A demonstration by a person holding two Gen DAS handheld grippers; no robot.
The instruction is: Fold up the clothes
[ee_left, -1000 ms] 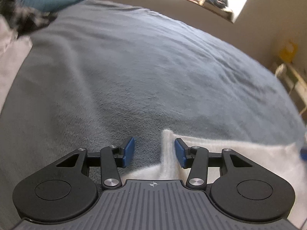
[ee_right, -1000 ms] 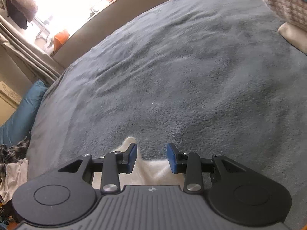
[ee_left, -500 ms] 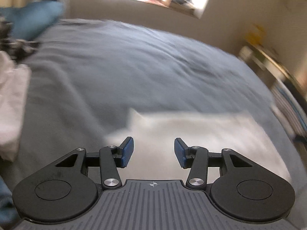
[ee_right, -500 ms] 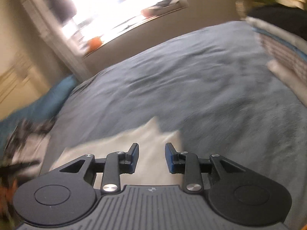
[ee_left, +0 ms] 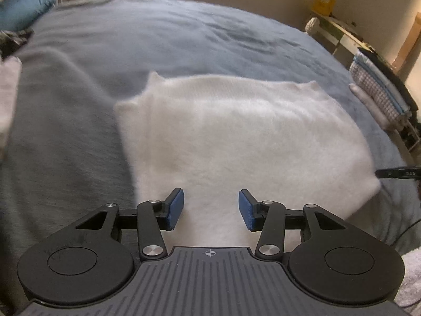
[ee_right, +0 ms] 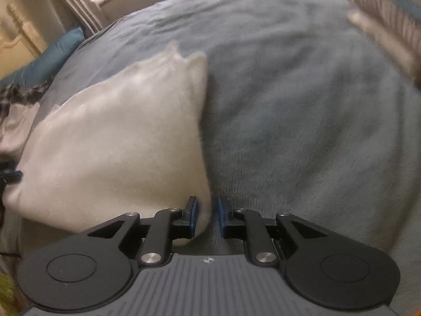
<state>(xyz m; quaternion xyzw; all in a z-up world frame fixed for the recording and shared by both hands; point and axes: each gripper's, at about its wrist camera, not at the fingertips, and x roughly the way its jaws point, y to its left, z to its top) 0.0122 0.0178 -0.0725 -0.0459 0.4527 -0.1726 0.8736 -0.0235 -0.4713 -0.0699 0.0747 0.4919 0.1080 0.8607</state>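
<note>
A white fuzzy garment (ee_left: pixel 236 137) lies folded flat on the grey-blue blanket (ee_left: pixel 184 39) of a bed. My left gripper (ee_left: pixel 210 208) hovers over the garment's near edge, open, with nothing pinched between its blue pads (ee_left: pixel 175 208). In the right wrist view the same garment (ee_right: pixel 118 137) fills the left half, its right edge running down to my right gripper (ee_right: pixel 206 214). That gripper's jaws are closing, with the garment's near right corner between them. The cloth touches the left pad (ee_right: pixel 193 216), and a thin gap still shows at the other pad.
A blue pillow (ee_left: pixel 26 15) and plaid clothes (ee_right: pixel 15 94) lie at the bed's far left. Pale cloth (ee_left: pixel 8 92) sits at the left edge. A stack of folded clothes (ee_left: pixel 379 92) and a low shelf (ee_left: pixel 342 31) stand to the right. Bare blanket (ee_right: pixel 302 118) stretches right of the garment.
Both grippers have drawn back from the garment's far corners toward its near edge, so much more of it shows. The right jaws have narrowed around its corner; the left jaws kept their width.
</note>
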